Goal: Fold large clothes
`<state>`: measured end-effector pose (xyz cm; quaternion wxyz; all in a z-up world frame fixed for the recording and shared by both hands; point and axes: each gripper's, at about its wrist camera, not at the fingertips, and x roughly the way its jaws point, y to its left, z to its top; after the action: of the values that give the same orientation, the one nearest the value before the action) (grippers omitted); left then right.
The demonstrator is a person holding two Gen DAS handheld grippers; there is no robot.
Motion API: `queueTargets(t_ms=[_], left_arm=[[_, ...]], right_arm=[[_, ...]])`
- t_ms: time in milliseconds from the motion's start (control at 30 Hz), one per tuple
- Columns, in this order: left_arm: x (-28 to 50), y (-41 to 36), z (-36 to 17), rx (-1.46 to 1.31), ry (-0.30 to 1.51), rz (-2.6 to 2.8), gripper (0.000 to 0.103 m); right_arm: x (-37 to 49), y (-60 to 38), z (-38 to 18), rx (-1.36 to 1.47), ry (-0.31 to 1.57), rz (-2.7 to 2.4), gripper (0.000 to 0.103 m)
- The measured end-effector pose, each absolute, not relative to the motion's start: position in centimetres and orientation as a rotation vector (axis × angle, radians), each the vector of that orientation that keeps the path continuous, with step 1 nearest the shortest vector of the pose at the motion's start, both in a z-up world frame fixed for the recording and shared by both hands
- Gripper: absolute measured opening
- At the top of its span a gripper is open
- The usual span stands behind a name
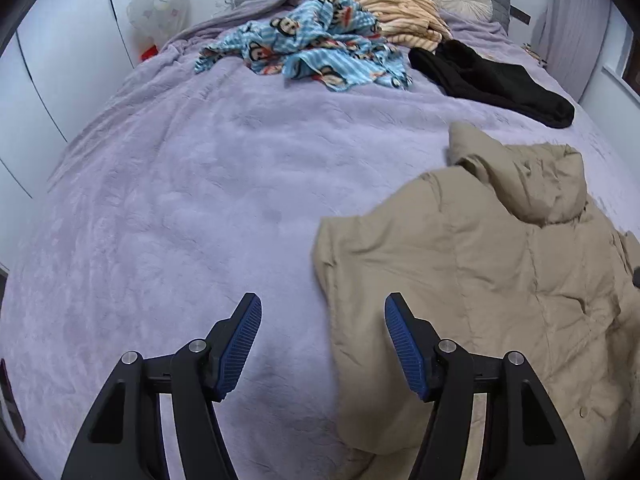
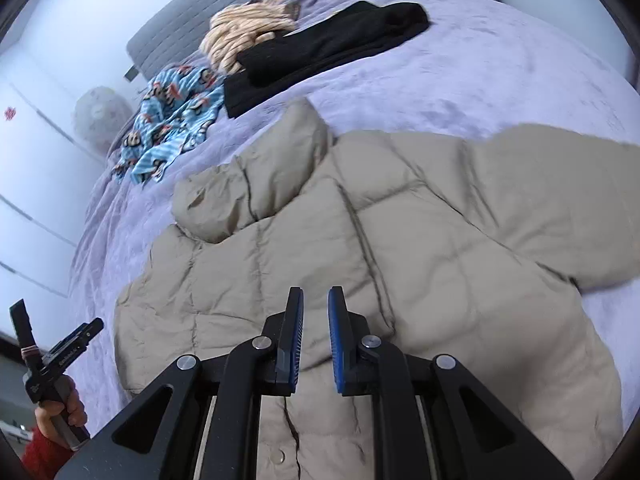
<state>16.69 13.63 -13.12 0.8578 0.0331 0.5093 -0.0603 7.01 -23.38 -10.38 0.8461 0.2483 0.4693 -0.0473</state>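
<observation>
So far we have the beige puffer jacket (image 2: 360, 232) only spread flat near the bed's (image 1: 200, 184) foot edge, unfolded, left fingers (image 1: 244, 344) apart, right fingers (image 2: 338, 340) nearly together, both empty

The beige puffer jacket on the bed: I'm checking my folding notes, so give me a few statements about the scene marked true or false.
1. The beige puffer jacket lies on the purple blanket. True.
2. The left gripper clamps the jacket. False: its fingers stand apart with nothing between them.
3. A black garment lies beyond the jacket. True.
4. The monkey-print cloth is neatly folded. False: it lies crumpled.
</observation>
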Motion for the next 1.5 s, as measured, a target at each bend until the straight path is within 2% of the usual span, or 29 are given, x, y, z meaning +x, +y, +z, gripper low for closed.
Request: queueTargets(t_ms=[133,200,267,333,467,533,667,767,833,900,1000,1200,1233,1267,1300,1500], left_arm=[[15.5,11.8,-17.7,0.134,1.103,-0.076,0.066],[15.3,12.5,-19.2,0.078,1.123,-0.071,0.066],[15.5,13.2,-19.5,0.030,1.126,-0.061,0.076],[15.8,13.4,-19.5,0.026,1.133,-0.069,0.076],[16.0,12.9,-18.8,0.074,1.144,-0.051,0.076],[16.1,12.6,-17.7,0.096,1.149,-0.027,0.076],[15.1,11.2,-14.7,0.088,1.133,-0.056,0.076],[14.1,9.3,-13.2,0.086,1.144,-0.075,0.076],[13.4,7.7,-12.5,0.102,1.159,-0.074,0.076],[12.4,5.7,-12.0,0.119,1.166,-0.075,0.076],[10.9,3.1,-11.3,0.086,1.180,-0.102,0.076],[8.3,-1.8,-11.0,0.080,1.211,-0.117,0.076],[8.0,-2.5,-10.9,0.080,1.213,-0.119,0.081],[7.7,-3.1,-10.9,0.078,1.216,-0.120,0.098],[7.4,-3.6,-10.7,0.073,1.213,-0.120,0.103],[6.5,-7.8,-10.3,0.108,1.212,-0.172,0.103]], right_arm=[[11.6,-21.9,-12.9,0.452,1.056,0.012,0.014],[12.7,-21.4,-15.1,0.396,1.104,-0.011,0.014],[12.8,-21.7,-17.3,0.375,1.130,-0.027,0.009],[12.2,-22.4,-17.9,0.391,1.115,-0.025,0.004],[10.4,-24.7,-16.7,0.405,1.084,-0.117,0.004],[9.9,-26.1,-16.4,0.433,1.097,-0.157,0.011],[7.4,-28.6,-15.2,0.549,1.103,-0.115,0.013],[5.4,-29.1,-14.7,0.596,1.126,-0.088,0.023],[4.1,-29.4,-14.4,0.632,1.137,-0.072,0.040],[2.7,-29.8,-14.2,0.658,1.147,-0.063,0.048],[1.5,-30.1,-14.3,0.684,1.173,-0.035,0.051],[-0.4,-31.8,-14.2,0.717,1.189,-0.004,0.065],[-0.6,-32.2,-14.2,0.724,1.187,-0.003,0.068],[-0.9,-32.7,-14.1,0.733,1.183,-0.004,0.070],[-1.3,-33.3,-14.0,0.742,1.175,-0.008,0.072],[-3.3,-37.1,-14.0,0.792,1.146,-0.048,0.073]])
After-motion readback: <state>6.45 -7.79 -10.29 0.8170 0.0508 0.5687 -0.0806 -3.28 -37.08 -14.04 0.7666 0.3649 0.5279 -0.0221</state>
